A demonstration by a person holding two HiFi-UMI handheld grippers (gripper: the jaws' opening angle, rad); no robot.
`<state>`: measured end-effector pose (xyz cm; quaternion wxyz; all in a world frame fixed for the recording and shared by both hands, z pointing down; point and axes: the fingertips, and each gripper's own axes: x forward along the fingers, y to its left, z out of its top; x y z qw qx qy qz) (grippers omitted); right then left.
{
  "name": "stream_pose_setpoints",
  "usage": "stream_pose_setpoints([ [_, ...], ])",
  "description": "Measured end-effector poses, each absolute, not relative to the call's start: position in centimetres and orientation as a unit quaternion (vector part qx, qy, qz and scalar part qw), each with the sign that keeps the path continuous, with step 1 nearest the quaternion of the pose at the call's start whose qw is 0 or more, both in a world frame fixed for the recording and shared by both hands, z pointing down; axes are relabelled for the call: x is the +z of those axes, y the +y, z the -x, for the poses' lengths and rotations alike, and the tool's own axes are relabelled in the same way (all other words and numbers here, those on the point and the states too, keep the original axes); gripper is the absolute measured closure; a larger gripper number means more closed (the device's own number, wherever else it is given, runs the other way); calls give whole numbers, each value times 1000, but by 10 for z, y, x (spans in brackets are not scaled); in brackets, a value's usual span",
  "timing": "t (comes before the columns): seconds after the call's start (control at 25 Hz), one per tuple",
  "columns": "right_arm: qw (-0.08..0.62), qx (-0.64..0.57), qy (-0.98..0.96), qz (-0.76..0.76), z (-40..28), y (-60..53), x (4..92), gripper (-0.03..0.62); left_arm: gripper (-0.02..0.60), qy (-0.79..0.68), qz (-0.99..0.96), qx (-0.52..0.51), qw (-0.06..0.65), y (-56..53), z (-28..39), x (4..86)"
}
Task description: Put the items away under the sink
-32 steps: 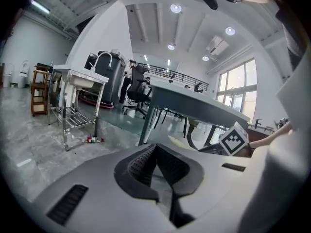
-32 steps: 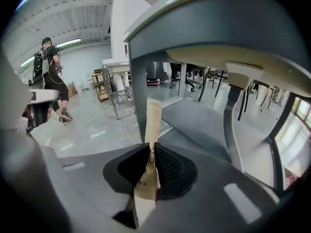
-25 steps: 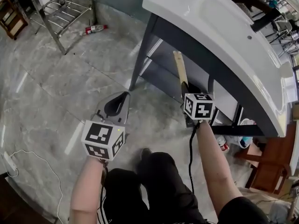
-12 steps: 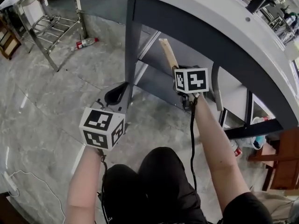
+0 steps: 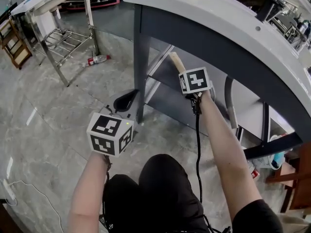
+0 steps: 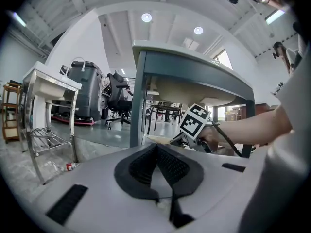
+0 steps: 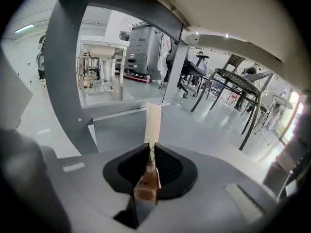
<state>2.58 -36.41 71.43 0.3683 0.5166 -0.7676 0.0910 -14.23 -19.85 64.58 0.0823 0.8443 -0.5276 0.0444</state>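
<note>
My right gripper (image 5: pixel 184 76) is shut on a pale flat wooden handle (image 5: pixel 175 62), which sticks out ahead of the jaws (image 7: pixel 153 123). The handle points under the white sink (image 5: pixel 214 13) at the grey lower shelf (image 5: pixel 165 84) of its dark frame. In the right gripper view the shelf (image 7: pixel 121 123) lies just beyond the handle's tip. My left gripper (image 5: pixel 127 100) hangs low beside the frame's front leg (image 5: pixel 140 67). Its black pads (image 6: pixel 167 166) meet with nothing seen between them. My right gripper's marker cube (image 6: pixel 194 121) shows in the left gripper view.
A metal rack (image 5: pixel 68 42) stands at the far left with a bottle (image 5: pixel 98 59) lying on the marble floor beside it. A wooden shelf (image 5: pixel 14 42) sits at the left edge. Containers (image 5: pixel 269 159) stand under the sink's right end. A white cable (image 5: pixel 29 193) trails at lower left.
Both grippers have moved in toward the sink frame. The right one carried the wooden handle further under the basin; the left one now sits beside the front leg.
</note>
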Motion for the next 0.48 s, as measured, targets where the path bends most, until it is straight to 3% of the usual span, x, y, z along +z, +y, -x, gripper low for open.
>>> stream_pose_setpoints([
  [0.2,371,98,-777,-500,-21,-368,716,530,572,-530,-842,44,96,-199,141,654],
  [0.48,340,88,-802,-484,-15,-363,711,392,572,-537,-838,56,84,-192,144,658],
])
